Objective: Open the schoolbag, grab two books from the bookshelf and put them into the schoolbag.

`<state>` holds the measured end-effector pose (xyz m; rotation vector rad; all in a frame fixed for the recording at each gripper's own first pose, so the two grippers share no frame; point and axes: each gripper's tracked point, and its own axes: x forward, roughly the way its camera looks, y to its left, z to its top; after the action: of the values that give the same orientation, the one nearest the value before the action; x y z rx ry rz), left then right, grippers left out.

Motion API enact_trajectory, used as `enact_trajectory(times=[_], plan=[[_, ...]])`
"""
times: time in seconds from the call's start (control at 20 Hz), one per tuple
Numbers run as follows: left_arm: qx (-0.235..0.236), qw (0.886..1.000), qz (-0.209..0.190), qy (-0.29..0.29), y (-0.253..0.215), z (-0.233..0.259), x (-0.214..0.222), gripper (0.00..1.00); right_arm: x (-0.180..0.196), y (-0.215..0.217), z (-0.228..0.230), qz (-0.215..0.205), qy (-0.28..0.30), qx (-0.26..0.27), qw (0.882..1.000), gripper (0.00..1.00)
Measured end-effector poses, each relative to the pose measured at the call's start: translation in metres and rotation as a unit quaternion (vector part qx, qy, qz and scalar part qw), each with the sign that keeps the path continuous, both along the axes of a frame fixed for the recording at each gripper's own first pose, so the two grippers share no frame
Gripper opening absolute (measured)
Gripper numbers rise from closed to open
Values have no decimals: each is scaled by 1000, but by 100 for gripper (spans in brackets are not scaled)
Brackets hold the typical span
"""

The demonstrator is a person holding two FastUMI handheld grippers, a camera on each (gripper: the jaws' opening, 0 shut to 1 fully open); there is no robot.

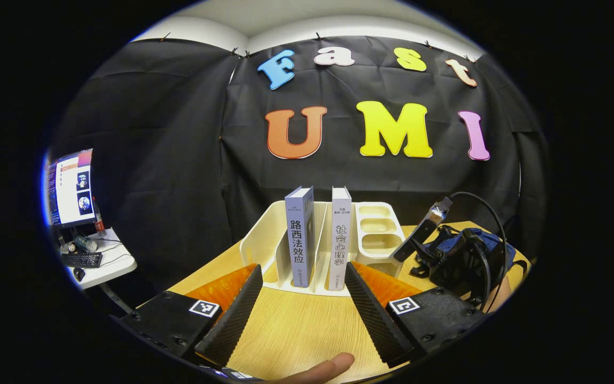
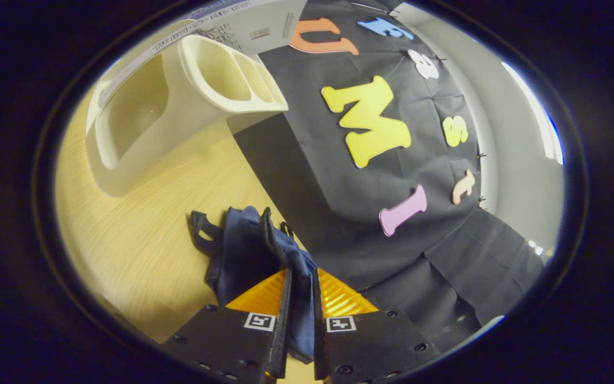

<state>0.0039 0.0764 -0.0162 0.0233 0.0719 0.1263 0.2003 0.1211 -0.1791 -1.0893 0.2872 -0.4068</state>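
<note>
I'd keep my left gripper (image 1: 301, 298) level and go straight for the grey book (image 1: 300, 237) standing in the shelf (image 1: 264, 234) on the tabletop (image 1: 296, 330); its fingers are wide apart, empty. My right gripper (image 2: 300, 314) is pinched together on the bag (image 2: 248, 250) fabric, holding it.

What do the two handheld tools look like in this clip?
In its own view the left tool has two ribbed wedge-shaped fingers on black blocks, each bearing a square black-and-white marker, with orange ridged panels behind. The right tool is built likewise. Seen from the left gripper view, it carries a looping black cable.
</note>
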Motion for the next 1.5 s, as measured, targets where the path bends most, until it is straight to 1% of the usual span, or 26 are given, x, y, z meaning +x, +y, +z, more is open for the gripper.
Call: enact_trajectory(times=[0.05,0.1,0.15,0.2,0.3,0.35,0.4,0.45,0.5,0.6,0.65,0.7,0.8,0.85,0.9,1.0,1.05,1.15,1.2,1.3,1.4,1.45,1.5], plan=[[0,1000,0,-1,0,0,-1,99,3,-7,-8,-8,13,-2,1000,21],[0,1000,0,-1,0,0,0,99,4,-10,-15,-9,25,1,1000,37],[0,1000,0,0,-1,0,0,99,7,-12,-22,-10,34,6,999,19],[-1,1000,-1,2,-2,0,1,99,7,-15,-24,-14,35,6,999,19],[1,1000,-1,4,-3,-3,3,99,7,-15,-24,-5,35,6,999,38],[2,1000,-1,6,-3,-4,3,99,9,-14,-22,1,36,4,999,29],[1,1000,-1,7,-4,-5,3,99,5,-17,-16,6,30,0,1000,28],[-3,1000,-3,9,-5,-6,4,99,7,-16,-15,11,27,6,1000,17],[-8,1000,-4,10,-6,-6,5,99,8,-13,-19,21,42,16,999,12],[-16,1000,-5,11,-5,-8,5,99,12,-13,-24,31,68,39,996,11],[-19,1000,-7,12,-5,-9,6,99,18,-23,-23,36,69,45,996,11],[-22,1000,-9,16,-5,-12,9,99,3,-8,-11,45,64,58,995,2],[-25,999,-7,27,-3,-18,12,99,11,-18,-2,57,60,85,993,2],[-27,999,-6,32,-3,-22,13,99,11,-21,7,63,57,96,992,5],[-31,999,-9,38,-3,-25,15,99,12,-24,12,71,60,115,989,2],[-48,996,-11,69,-6,-42,20,99,13,-31,23,85,65,146,983,2],[-56,995,-11,80,-8,-47,20,99,15,-35,29,93,70,170,979,2],[-60,995,-15,82,-9,-47,25,98,15,-47,48,103,73,202,971,2],[-59,994,-14,87,-9,-46,27,98,18,-56,57,106,71,215,968,2],[-57,994,-14,88,-11,-37,34,98,24,-73,69,112,77,250,959,2],[-58,994,-35,87,-20,-23,45,98,29,-86,81,116,83,288,947,2],[-57,994,-37,90,-21,-17,48,97,33,-95,88,118,85,300,943,2],[-50,994,-32,92,-18,-10,52,97,36,-102,95,122,88,312,938,2]])
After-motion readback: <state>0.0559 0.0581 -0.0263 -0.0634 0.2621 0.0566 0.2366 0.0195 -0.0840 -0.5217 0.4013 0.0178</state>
